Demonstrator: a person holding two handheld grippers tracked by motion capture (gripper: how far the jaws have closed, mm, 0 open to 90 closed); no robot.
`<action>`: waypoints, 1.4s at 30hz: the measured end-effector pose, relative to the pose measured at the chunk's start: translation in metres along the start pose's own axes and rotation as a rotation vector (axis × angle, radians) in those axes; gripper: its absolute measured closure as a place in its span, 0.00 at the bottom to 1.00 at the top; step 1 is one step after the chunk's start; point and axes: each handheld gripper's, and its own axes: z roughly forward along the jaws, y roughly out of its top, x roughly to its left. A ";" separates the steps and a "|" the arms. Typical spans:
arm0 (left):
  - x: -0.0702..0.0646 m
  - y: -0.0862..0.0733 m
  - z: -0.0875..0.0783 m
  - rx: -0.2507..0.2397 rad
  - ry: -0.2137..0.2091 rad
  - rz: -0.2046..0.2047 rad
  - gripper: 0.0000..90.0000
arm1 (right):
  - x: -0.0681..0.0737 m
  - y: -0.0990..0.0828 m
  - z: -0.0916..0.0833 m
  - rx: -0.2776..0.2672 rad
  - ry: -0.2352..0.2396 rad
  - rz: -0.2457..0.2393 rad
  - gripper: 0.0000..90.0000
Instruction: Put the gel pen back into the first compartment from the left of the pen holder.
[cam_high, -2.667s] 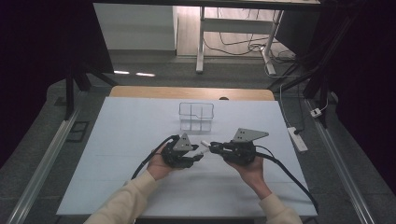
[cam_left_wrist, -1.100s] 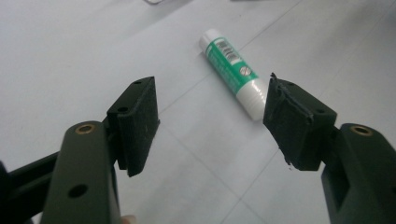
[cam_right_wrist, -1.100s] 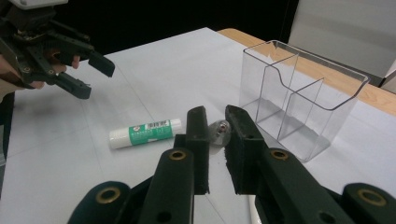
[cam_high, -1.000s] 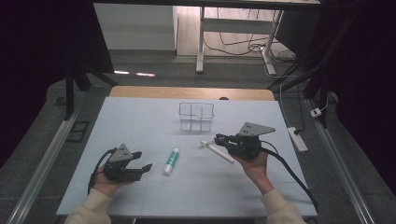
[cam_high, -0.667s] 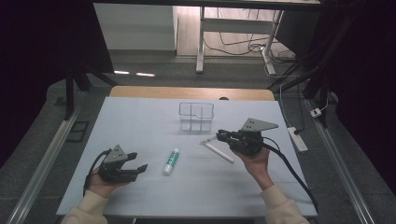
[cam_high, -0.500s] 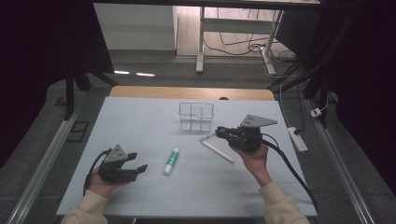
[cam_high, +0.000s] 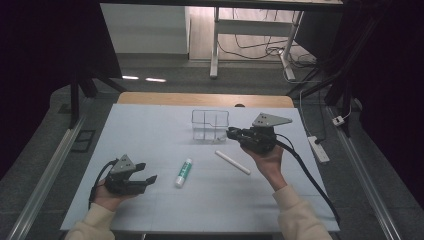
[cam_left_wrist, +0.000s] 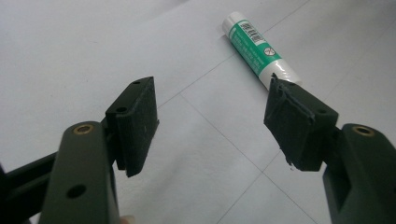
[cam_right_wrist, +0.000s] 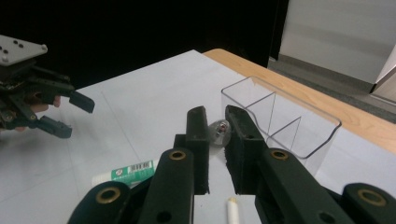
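Observation:
A green-and-white tube (cam_high: 183, 172) lies on the white table, with a white stick (cam_high: 232, 162) to its right. Held low at the front left, my left gripper (cam_high: 145, 179) is open; its jaws (cam_left_wrist: 210, 121) stand wide apart with the tube (cam_left_wrist: 257, 49) lying just beyond the right jaw. My right gripper (cam_high: 231, 134) hovers beside the clear divided box (cam_high: 210, 125). It is shut on a small round shiny piece (cam_right_wrist: 219, 133), pinched near its fingertips (cam_right_wrist: 215, 116), with the box (cam_right_wrist: 280, 121) just beyond.
The right gripper view also shows the tube (cam_right_wrist: 126, 172), the stick (cam_right_wrist: 232, 210) below the jaws and my left gripper (cam_right_wrist: 70, 114) far off at left. A wooden strip (cam_high: 200, 99) edges the table's far side. A power strip (cam_high: 319, 149) lies off the right edge.
Both grippers were together at the table's middle; they have since parted. Over the last second my right gripper rose and moved toward the clear box. The left one stayed put.

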 end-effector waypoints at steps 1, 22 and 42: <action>0.000 0.000 0.000 0.000 -0.001 0.001 0.39 | 0.000 0.002 0.000 0.001 0.001 0.000 0.88; 0.001 0.000 0.001 0.002 -0.001 -0.003 0.38 | -0.014 0.037 0.013 -0.021 -0.020 0.001 0.88; 0.004 0.000 0.002 0.008 -0.008 -0.007 0.38 | -0.034 0.068 0.052 0.009 -0.022 0.008 0.88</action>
